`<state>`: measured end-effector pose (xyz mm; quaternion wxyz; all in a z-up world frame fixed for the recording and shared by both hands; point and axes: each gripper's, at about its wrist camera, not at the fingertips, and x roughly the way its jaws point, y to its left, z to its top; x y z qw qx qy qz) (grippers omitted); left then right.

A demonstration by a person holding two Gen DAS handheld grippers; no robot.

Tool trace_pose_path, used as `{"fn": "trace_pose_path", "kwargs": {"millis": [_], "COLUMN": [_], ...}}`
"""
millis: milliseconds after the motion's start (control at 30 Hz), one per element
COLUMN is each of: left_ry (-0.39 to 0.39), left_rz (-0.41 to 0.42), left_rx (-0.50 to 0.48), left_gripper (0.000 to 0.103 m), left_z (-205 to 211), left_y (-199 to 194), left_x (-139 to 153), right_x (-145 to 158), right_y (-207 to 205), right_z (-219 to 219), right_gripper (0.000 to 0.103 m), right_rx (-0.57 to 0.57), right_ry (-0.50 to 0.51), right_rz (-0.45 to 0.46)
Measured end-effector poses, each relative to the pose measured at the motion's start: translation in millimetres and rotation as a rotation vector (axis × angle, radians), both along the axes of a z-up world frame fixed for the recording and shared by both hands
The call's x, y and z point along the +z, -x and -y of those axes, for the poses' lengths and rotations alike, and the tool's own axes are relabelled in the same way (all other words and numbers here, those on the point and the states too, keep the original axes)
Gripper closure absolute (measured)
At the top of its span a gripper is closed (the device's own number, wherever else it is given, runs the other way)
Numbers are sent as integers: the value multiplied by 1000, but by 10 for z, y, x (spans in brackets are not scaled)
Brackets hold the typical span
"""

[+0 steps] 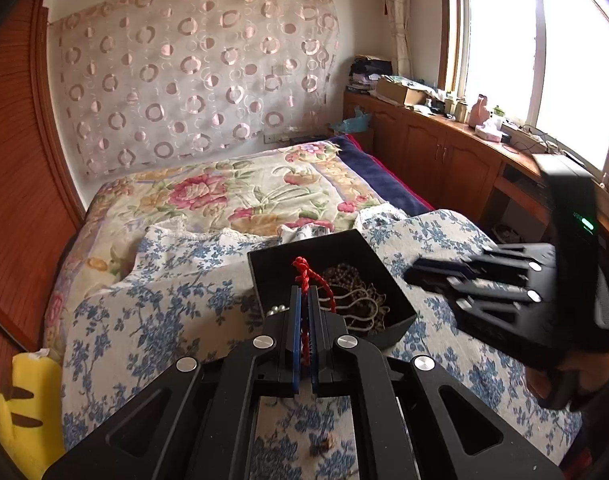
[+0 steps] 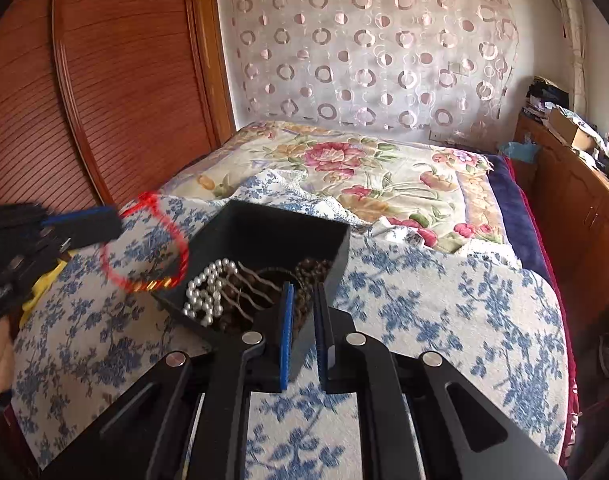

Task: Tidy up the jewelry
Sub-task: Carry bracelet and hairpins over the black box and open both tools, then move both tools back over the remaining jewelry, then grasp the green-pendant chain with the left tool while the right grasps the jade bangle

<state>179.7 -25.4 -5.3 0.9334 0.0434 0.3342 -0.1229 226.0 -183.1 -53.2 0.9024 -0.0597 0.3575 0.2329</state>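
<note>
My left gripper (image 1: 304,294) is shut on a red cord bracelet (image 1: 303,272). In the right wrist view the bracelet (image 2: 144,240) hangs as a loop from the left gripper (image 2: 114,222), just left of the black box (image 2: 264,220). The box (image 1: 264,264) holds a pearl strand (image 2: 208,288), brown beads (image 2: 316,268) and wavy hairpins (image 2: 248,284). My right gripper (image 2: 304,294) hovers over the box's near edge. Its jaws are almost closed, with a slim gap and nothing between them. In the left wrist view it appears blurred at the right (image 1: 420,276).
The box sits on a blue-flowered cloth (image 1: 164,320) spread over a floral quilt (image 2: 384,168) on a bed. A yellow plush toy (image 1: 24,400) lies at the bed's left edge. A wooden wardrobe (image 2: 124,80) stands left, cluttered wooden cabinets (image 1: 444,148) right. A small brown item (image 1: 320,446) lies on the cloth.
</note>
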Motion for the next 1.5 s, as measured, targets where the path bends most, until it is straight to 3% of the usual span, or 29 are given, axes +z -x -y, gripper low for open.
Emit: {"fn": "trace_pose_path", "kwargs": {"millis": [400,500,900,1000,1100,1233,1367,1433,1500], "left_ry": [2,-3,12,10,1,-15,-31,-30,-19], "left_rz": [-22,-17,-56,-71,-92,-121,-157,-164,-169], "left_rx": [11,5,-16,-15,-14,-7,5,7,0], "left_gripper": [97,84,80,72,70,52,48,38,38], "left_z": [177,174,-30,-90,-146,-212,-274,-295,-296], "left_y": [-264,-193,328,446,583,749,880,945,986], "left_x": [-86,-85,-366,-477,-599,-769,-932,-970,-983], "right_x": [-131,-147,-386,-475,-558,-624,-649,-687,-681], "right_y": [425,555,1037,1082,1102,1127,1178,1197,1212], "right_z": [299,293,94,82,84,98,103,97,94], "right_gripper": [91,91,91,91,91,91,91,90,90], "right_rx": [19,39,142,148,149,153,161,162,164], "right_ry": [7,-4,23,35,49,56,71,88,96], "right_rz": [-12,-10,-73,-102,-119,-145,-147,-150,-140]}}
